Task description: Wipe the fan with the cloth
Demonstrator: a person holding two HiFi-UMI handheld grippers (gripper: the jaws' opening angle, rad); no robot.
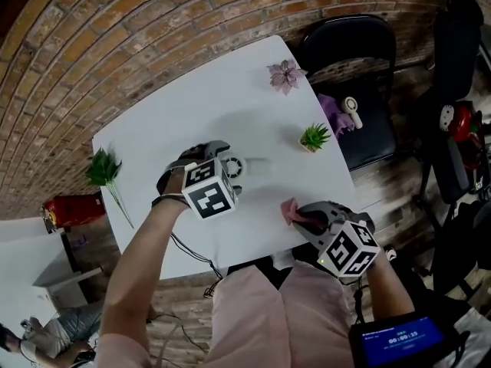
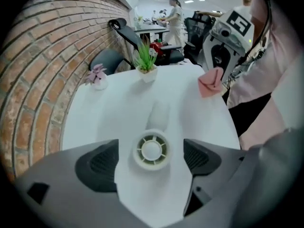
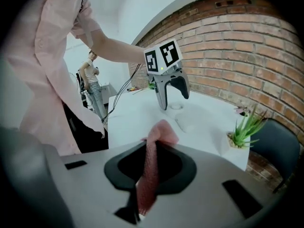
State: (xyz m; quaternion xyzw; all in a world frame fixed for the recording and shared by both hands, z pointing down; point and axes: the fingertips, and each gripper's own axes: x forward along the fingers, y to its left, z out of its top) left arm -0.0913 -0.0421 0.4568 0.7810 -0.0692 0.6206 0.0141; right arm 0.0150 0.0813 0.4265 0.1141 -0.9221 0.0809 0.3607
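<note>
White table (image 1: 146, 140) beside brick wall. Leafy sprig (image 1: 102, 167) at left edge. Left gripper (image 2: 151, 161): pointing down, jaws wide apart, straddling fan (image 2: 151, 149); pads clear of fan head. Fan lies flat mid-table; white handle blurs into tabletop, outline hard to trace. Head view: gripper body covers part of fan. Flower (image 1: 285, 75) at far edge, potted plant (image 1: 314, 137) near right edge. Right gripper (image 3: 149, 170) at near right edge: jaws clamped on pink cloth (image 3: 159, 134); cloth tip protrudes, rest hidden between pads.
</note>
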